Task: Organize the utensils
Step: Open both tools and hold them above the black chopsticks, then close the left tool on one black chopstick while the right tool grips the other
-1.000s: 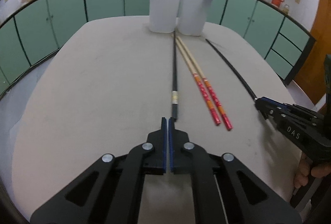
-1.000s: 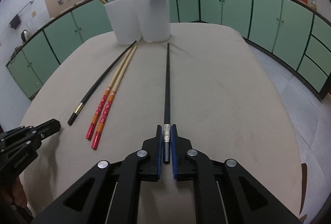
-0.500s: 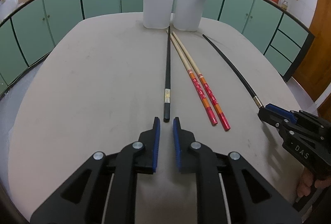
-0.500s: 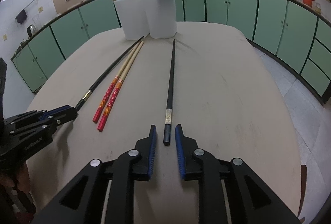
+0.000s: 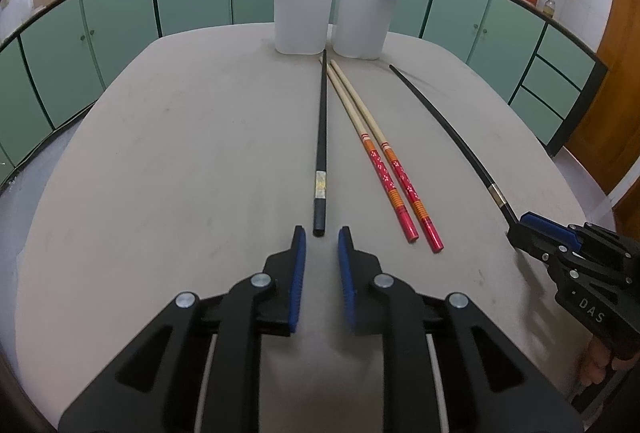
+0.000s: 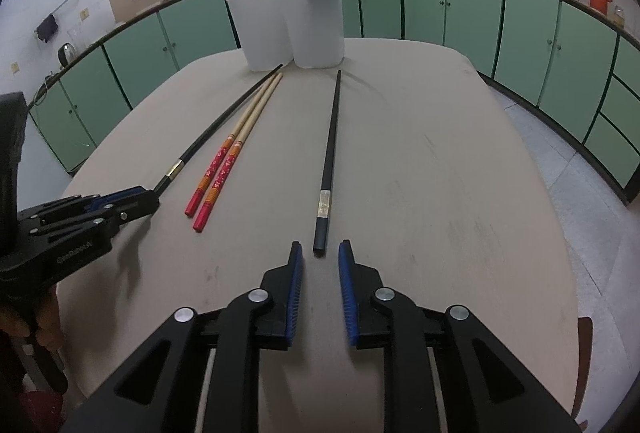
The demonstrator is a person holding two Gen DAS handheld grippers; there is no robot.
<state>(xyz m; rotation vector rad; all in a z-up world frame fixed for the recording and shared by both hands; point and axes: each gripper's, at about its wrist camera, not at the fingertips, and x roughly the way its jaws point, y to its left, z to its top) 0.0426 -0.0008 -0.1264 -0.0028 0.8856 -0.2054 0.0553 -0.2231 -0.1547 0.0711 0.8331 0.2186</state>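
The left tool (image 5: 322,237) stands narrowly parted, its blue ribbed pads clear of the black chopstick (image 5: 321,153) whose blunt end lies on the counter (image 5: 160,173) just ahead of the gap; the jaws have just been opening, and nothing sits between them. The right tool (image 6: 319,249) is likewise slightly open and empty, a second black chopstick (image 6: 329,161) ending just before its tips. Each black stick is slim, glossy and banded with a pale metallic ring near the butt, its long axis running away toward the holder, thin tip farthest. Between them lie two wooden chopsticks (image 5: 380,153) side by side, red patterned handles near, bare pale tips far. The counter is matte beige with rounded corners. At its far edge stands a white, smooth, two-lobed plastic holder (image 5: 336,7) with more chopsticks upright inside.
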